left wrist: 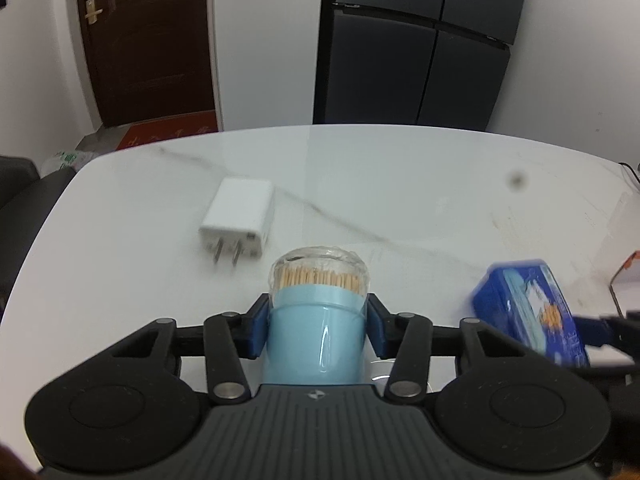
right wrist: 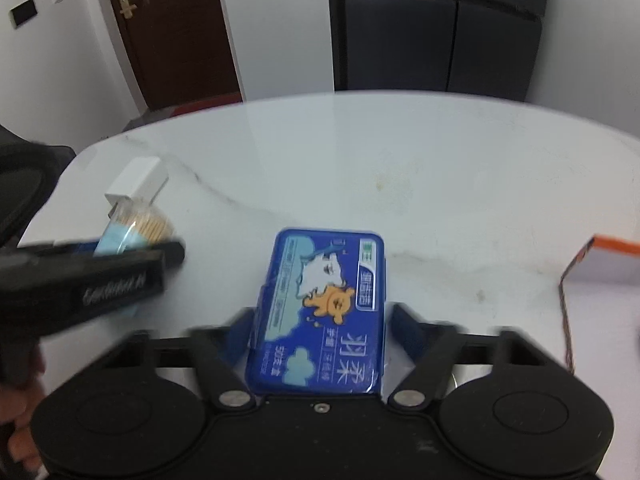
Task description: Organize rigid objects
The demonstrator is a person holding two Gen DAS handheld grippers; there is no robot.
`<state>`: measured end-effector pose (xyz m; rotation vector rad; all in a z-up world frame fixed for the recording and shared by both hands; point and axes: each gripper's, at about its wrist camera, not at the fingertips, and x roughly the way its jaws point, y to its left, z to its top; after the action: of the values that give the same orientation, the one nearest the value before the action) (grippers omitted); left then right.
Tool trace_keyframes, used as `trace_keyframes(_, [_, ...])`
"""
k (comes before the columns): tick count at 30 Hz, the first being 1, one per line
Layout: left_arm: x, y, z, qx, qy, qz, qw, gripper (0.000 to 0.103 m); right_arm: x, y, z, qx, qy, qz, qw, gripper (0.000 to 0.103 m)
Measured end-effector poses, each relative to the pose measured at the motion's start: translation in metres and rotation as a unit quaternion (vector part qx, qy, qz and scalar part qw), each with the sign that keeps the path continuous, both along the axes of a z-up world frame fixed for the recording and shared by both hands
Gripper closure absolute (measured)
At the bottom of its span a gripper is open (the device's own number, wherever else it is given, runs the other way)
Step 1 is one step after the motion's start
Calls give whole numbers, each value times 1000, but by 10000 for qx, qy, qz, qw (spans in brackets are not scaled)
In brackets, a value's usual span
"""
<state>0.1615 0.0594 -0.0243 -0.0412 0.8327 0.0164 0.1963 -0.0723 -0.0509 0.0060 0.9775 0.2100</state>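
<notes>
1. Between the blue pads of the left claw (left wrist: 318, 320) stands a toothpick jar (left wrist: 318, 312), and both pads press on its light blue body, so this claw is pinching the jar.
2. The jar has a clear cap, and the tips of the toothpicks show through it.
3. From the right wrist view the jar (right wrist: 134, 232) looks tilted in the left claw (right wrist: 120, 256), and it seems to be held above the bench; I cannot tell if its bottom touches the surface.
4. The right claw (right wrist: 320, 332) is pinching a flat blue box (right wrist: 322, 316) by its two long sides.
5. The lid of the box faces up and carries a white animal, an orange bear and Chinese letters.
6. In the left wrist view the box (left wrist: 528, 312) is to the right of the jar, near it but apart, and it is blurred.
7. A white charger (left wrist: 238, 220) lies flat on the bench (left wrist: 400, 184), beyond the jar and a little to its left, with two metal pins pointing toward the camera.
8. The charger does not touch the jar.
9. The bench is white marble with thin grey veins.
10. An orange and white carton (right wrist: 604, 264) lies at the right edge of the bench, well apart from the jar, only partly in view.
11. Far behind the jar stand a brown door (left wrist: 148, 40) on the left and a dark fridge (left wrist: 416, 44) on the right.
</notes>
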Motion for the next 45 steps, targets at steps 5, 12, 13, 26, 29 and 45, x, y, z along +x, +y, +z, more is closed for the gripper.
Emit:
trace_keyframes(5, [-35,-7,13,-167,19,188,9997,55,-16,-13,12,102,-88,39,9999,29])
trace_keyframes(12, [-82,-36,46,-312,-53,455,9985,55,-54,-44,52,259,-321,213,9989,29])
trace_keyframes(13, [-87,-41,52,-351,-69,522,9980,55,-60,-50,58,291,-347,218,9987,29])
trace_keyframes(26, [-146,-121,113,-520,-213,652,9963,55,-131,-128,134,428,-663,360,9962,29])
trace_keyframes(29, [-151,-140,113,-441,-228,561,9972,55,-144,-144,144,387,-784,378,9955,29])
trace_keyframes(45, [-166,-201,108,-347,-286,178,9988,55,-184,-214,157,505,-863,106,9949,29])
